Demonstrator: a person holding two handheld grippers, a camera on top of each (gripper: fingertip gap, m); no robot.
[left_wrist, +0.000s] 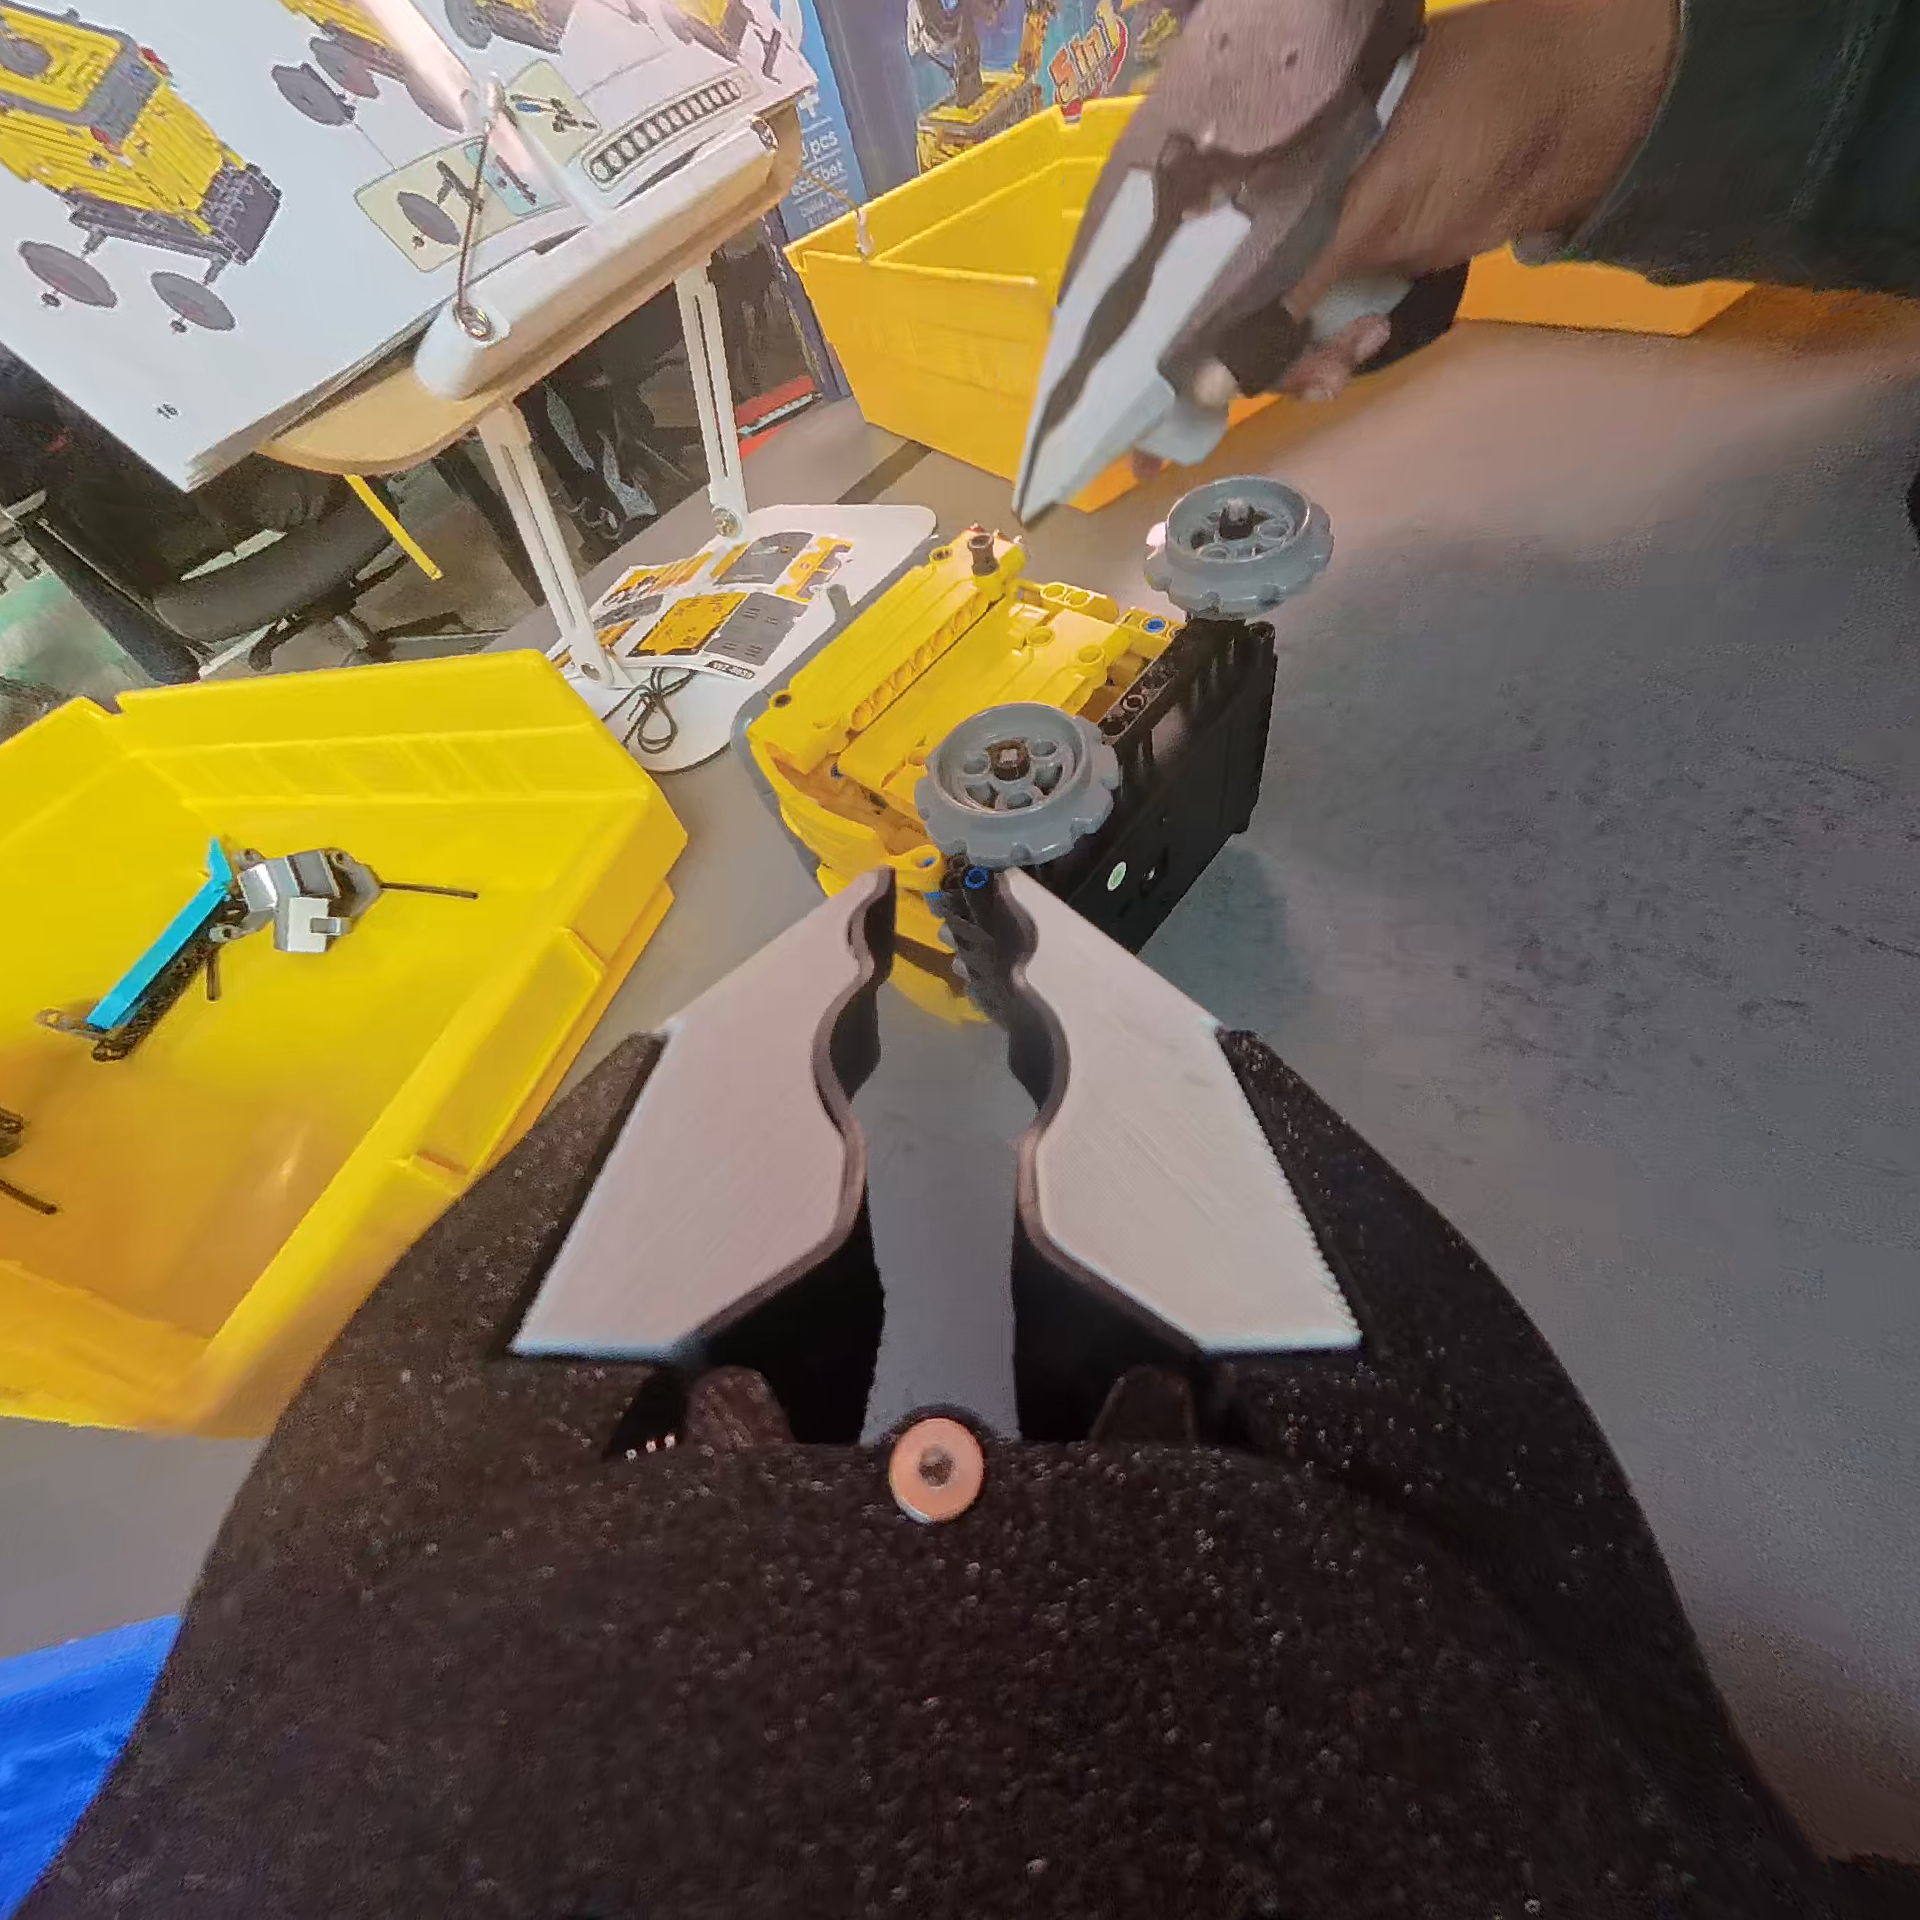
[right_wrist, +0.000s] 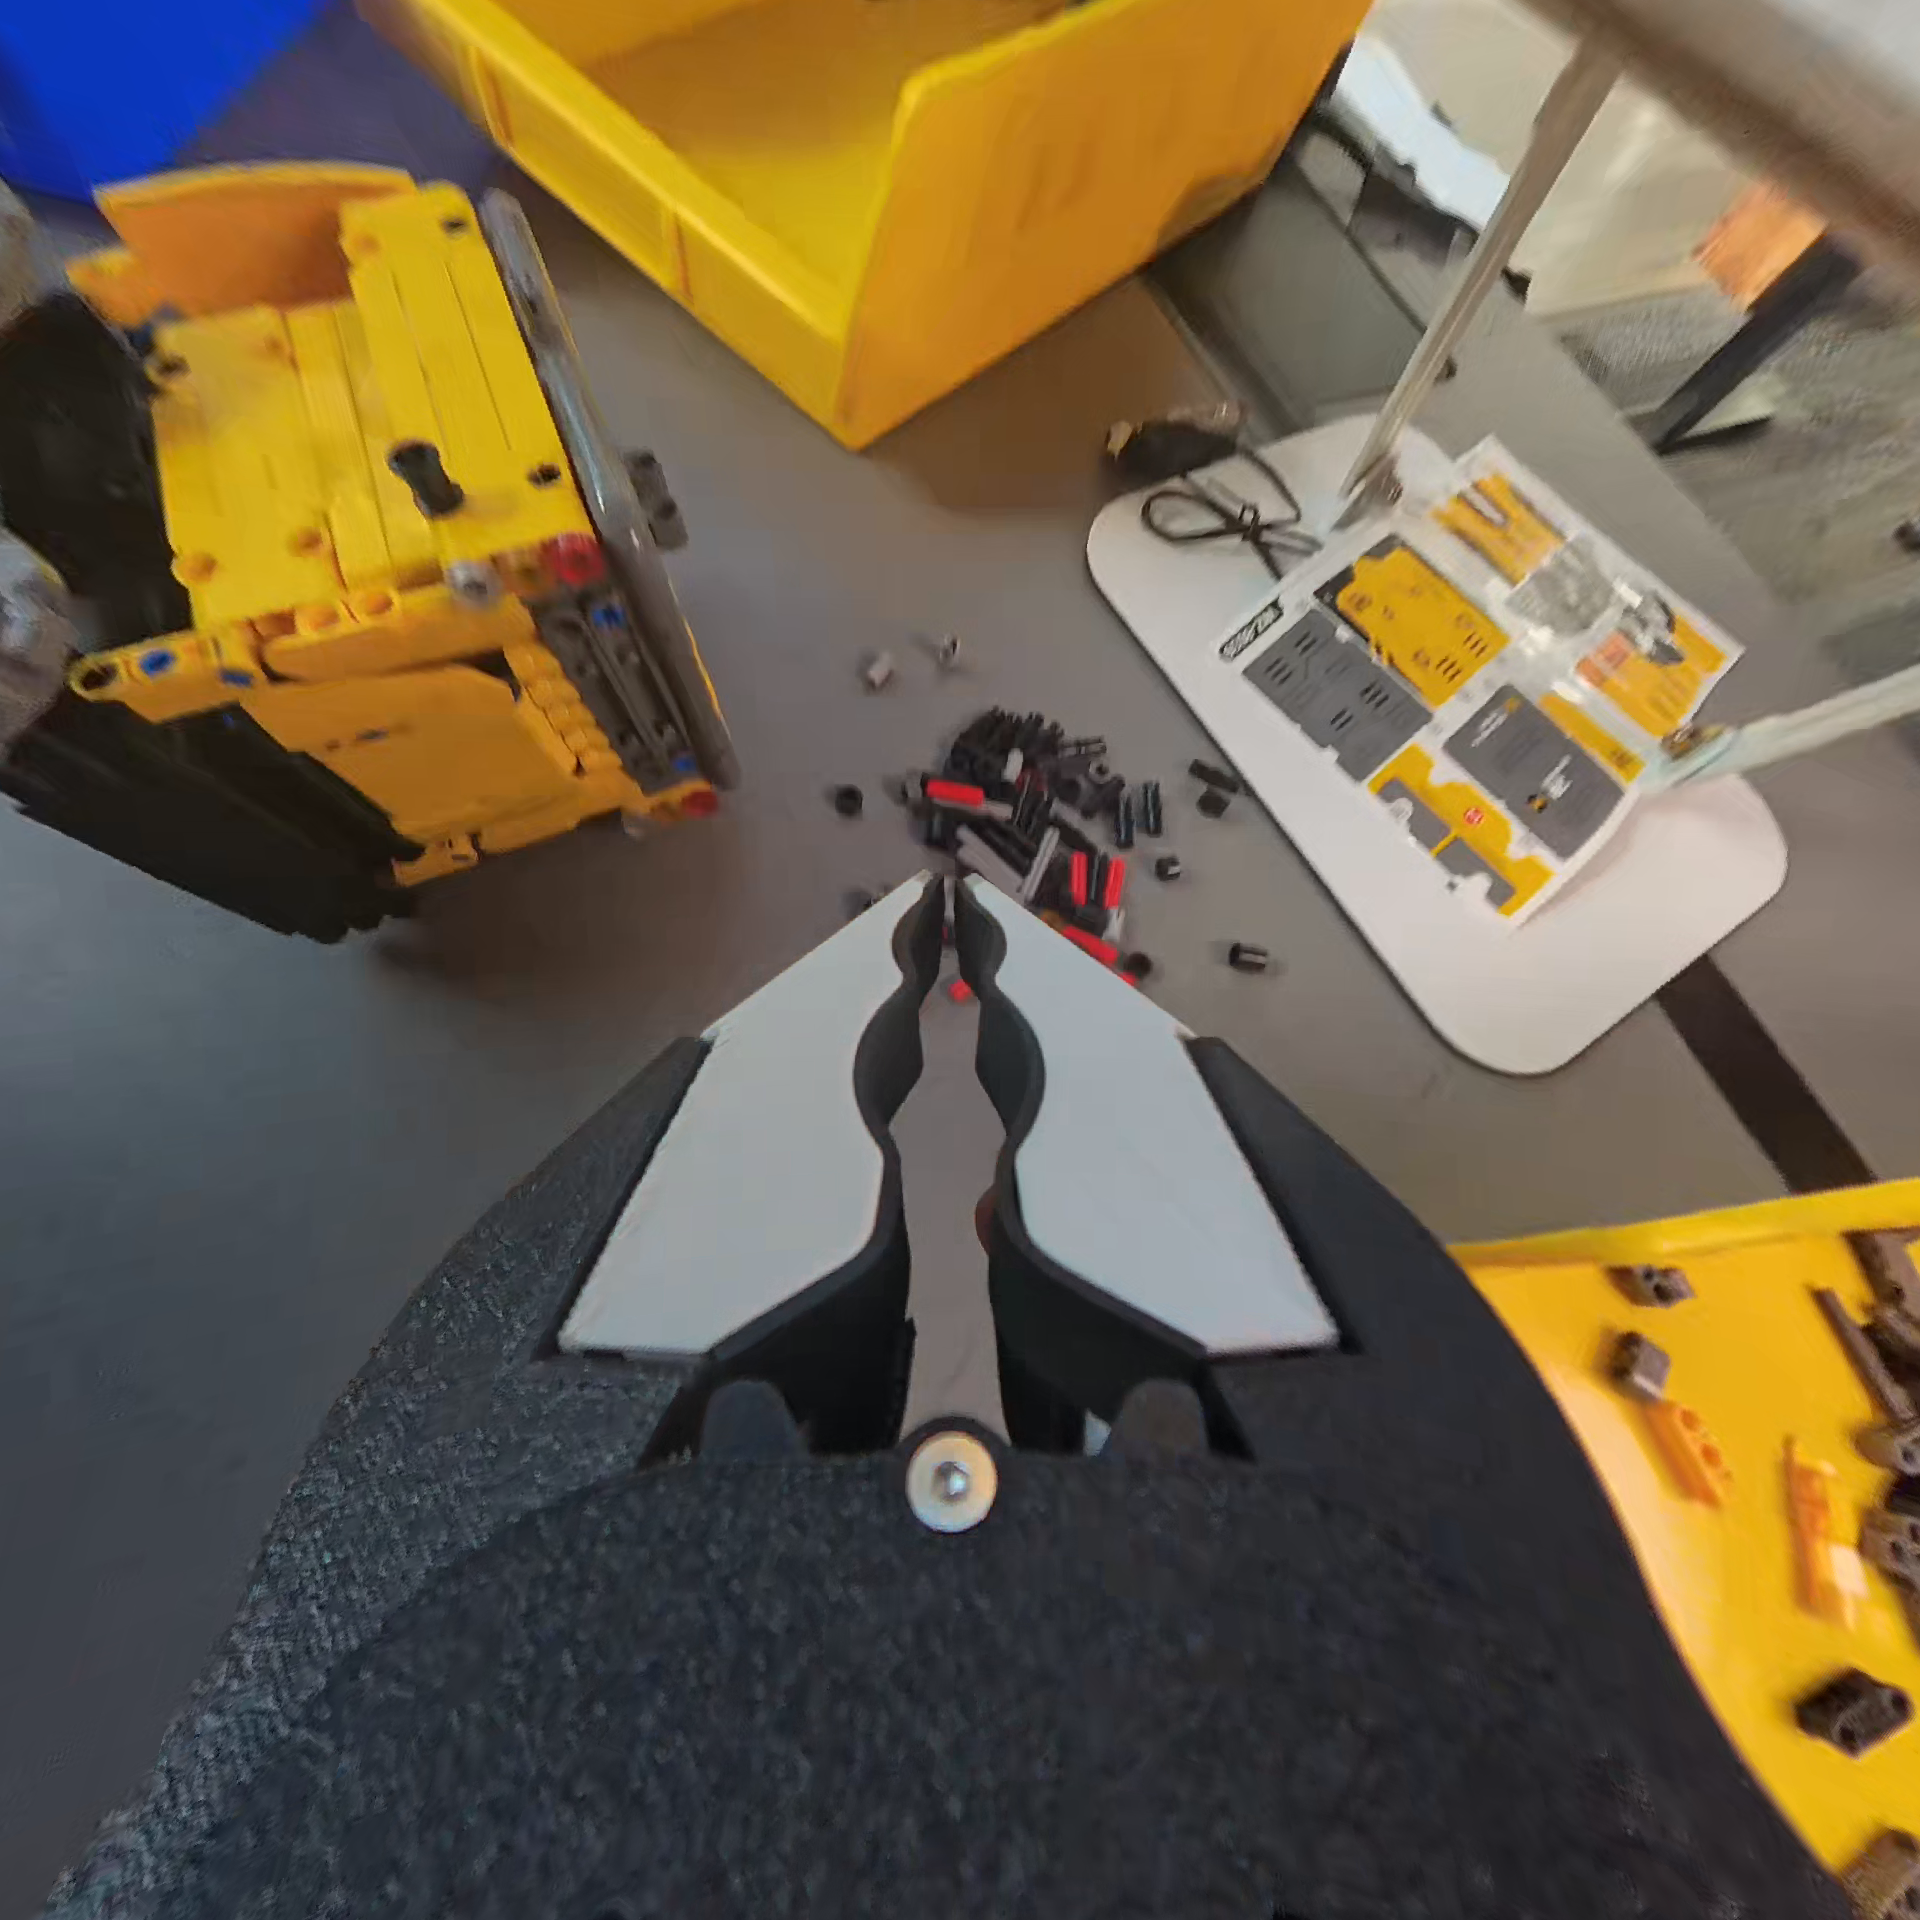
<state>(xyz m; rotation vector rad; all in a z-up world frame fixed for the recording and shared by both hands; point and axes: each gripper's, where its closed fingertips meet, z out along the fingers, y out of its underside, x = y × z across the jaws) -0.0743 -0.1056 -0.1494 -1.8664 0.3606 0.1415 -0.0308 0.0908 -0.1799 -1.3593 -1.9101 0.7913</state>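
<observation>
Yellow-and-black brick-built vehicle model (left_wrist: 997, 717) lies on its side on the grey counter (left_wrist: 1558, 935), two grey toothed wheels (left_wrist: 1013, 781) pointing up. Left claw (left_wrist: 948, 896) stands with its fingers apart at the model's near end, straddling a black-and-yellow edge; whether the pads actually press it cannot be told. Right claw (right_wrist: 943, 891), in its own view, has its tips all but together just above a loose heap of small black and red pins (right_wrist: 1039, 821) on the counter; a thin sliver may sit between the tips, too blurred to tell. In the left wrist view this claw (left_wrist: 1029, 499) hangs tip-down over the model's far end, held by a gloved hand (left_wrist: 1382, 177).

Containers:
- yellow plastic bin (left_wrist: 312, 1195), left of the model: a blue beam joined to a grey block piece with a black axle (left_wrist: 239, 925).
- second yellow plastic bin (left_wrist: 935, 301), behind the model: contents not visible.
- yellow tray (right_wrist: 1714, 1507), low right in the right wrist view: scattered brown, black and orange small parts.

White stand base (right_wrist: 1195, 623) carries a yellow-and-grey sticker sheet (right_wrist: 1475, 675) and a coiled black cord (right_wrist: 1216, 514). Open instruction booklet (left_wrist: 260, 208) is clipped on the stand above, showing vehicle diagrams. Printed writing is present on the sheets and on a box behind; not transcribed.
</observation>
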